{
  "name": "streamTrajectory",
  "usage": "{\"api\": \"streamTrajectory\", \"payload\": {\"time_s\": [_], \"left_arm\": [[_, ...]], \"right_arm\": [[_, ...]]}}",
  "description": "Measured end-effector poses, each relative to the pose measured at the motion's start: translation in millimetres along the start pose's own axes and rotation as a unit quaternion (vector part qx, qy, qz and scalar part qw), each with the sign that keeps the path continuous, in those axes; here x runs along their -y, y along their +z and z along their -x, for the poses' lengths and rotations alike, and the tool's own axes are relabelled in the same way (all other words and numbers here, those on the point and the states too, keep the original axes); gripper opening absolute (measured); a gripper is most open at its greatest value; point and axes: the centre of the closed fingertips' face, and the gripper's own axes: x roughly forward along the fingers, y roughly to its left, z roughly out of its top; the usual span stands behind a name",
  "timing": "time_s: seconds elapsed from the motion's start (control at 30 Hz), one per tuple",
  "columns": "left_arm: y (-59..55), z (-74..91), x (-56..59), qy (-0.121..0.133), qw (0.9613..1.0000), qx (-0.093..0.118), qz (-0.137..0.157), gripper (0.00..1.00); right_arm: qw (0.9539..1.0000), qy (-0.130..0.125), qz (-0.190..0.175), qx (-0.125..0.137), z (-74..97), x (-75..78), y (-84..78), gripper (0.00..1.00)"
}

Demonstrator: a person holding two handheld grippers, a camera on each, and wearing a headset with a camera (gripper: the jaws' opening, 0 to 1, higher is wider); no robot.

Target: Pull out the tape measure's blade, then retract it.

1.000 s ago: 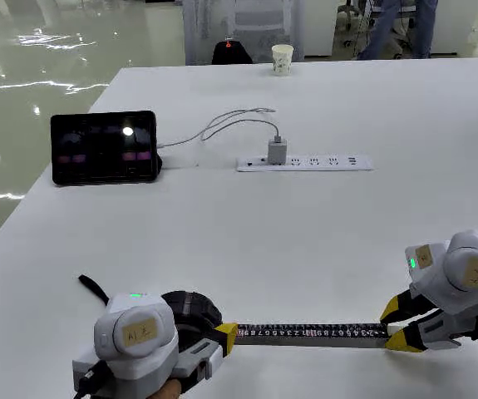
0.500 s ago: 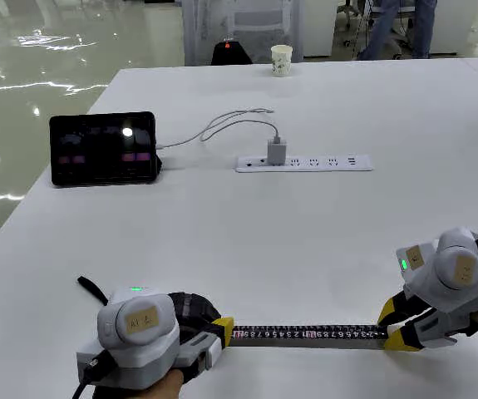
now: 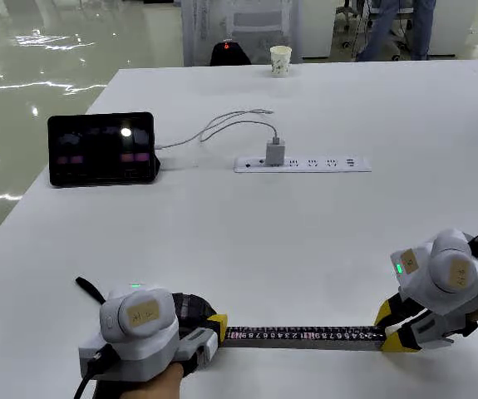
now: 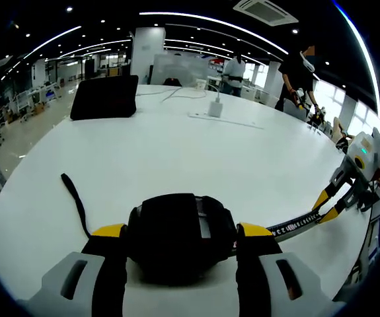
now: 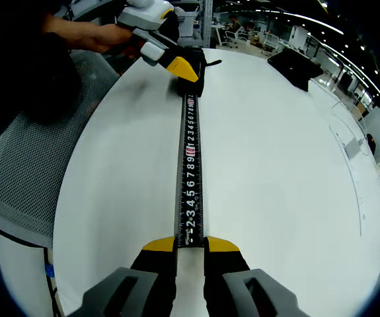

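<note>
Blade (image 5: pixel 190 165) lay extended, right gripper (image 5: pixel 191 246) pinching its tip, left gripper (image 4: pixel 182 232) clamped around case (image 3: pixel 190 306); guided retraction seemed next.

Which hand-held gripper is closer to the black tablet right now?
Left. The left hand-held gripper grips the tape measure case in front of the tablet; the right hand-held gripper holds the blade farther across.
</note>
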Motion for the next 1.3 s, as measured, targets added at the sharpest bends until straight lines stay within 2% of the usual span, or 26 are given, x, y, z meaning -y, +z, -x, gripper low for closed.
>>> {"api": "streamTrajectory", "payload": {"time_s": [0.47,1.3], "left_arm": [[-1.7,-2.2,-0.7,0.01,0.9998,-0.016,-0.007,0.63],[-3.7,-2.4,-2.3,0.017,0.999,-0.038,-0.014,0.59]], "right_arm": [[0.9999,0.003,0.008,-0.006,-0.1,-0.6,-0.4,0.1],[0.9999,0.007,0.008,-0.002,-1.2,-1.0,1.5,0.1]]}}
